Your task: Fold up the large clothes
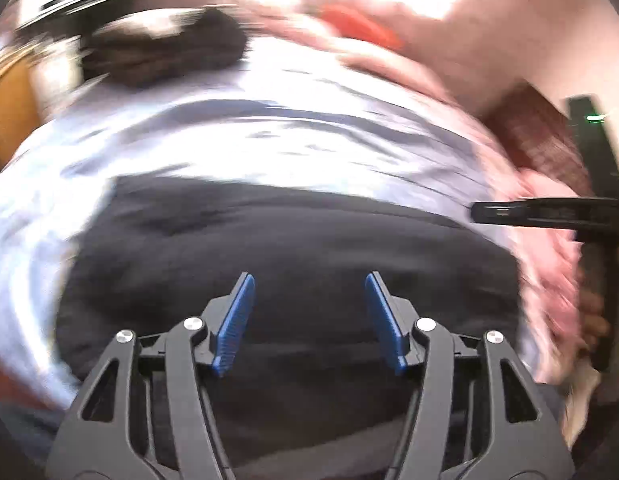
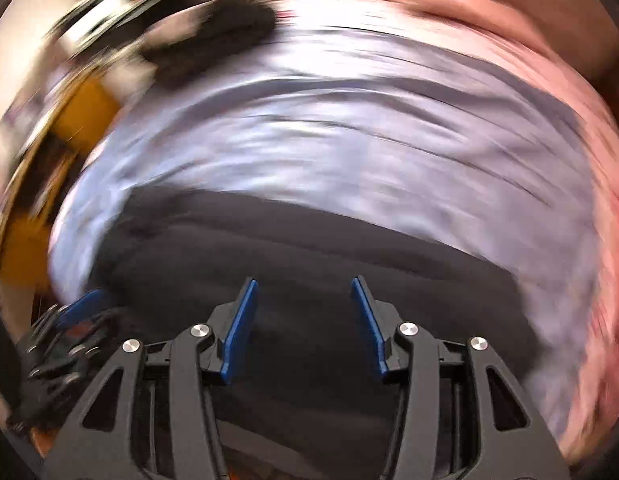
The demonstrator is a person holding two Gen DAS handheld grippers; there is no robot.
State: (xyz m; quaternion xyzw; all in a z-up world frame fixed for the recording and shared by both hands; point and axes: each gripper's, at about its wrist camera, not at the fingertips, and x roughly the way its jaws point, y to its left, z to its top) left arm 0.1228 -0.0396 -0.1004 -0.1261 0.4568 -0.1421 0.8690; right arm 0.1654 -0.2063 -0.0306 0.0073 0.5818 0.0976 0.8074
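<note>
Left wrist view, blurred: my left gripper (image 1: pixel 309 322) spread, nothing between the pads, over the dark garment (image 1: pixel 289 248) lying on the pale sheet (image 1: pixel 269 136). Right wrist view, blurred: my right gripper (image 2: pixel 305 328) spread, empty, above that garment (image 2: pixel 309 240); left gripper (image 2: pixel 69 332) at lower left.

Motion blur smears the pale sheet (image 1: pixel 269 136), pink bedding (image 2: pixel 549 92) and background clutter beyond recognition.

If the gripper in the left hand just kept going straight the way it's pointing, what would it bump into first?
Most likely the dark garment: it fills the view directly beyond the left gripper, whose jaws stand open with nothing between them. The pale blue sheet lies farther on. The picture is blurred, so depth is uncertain.
</note>
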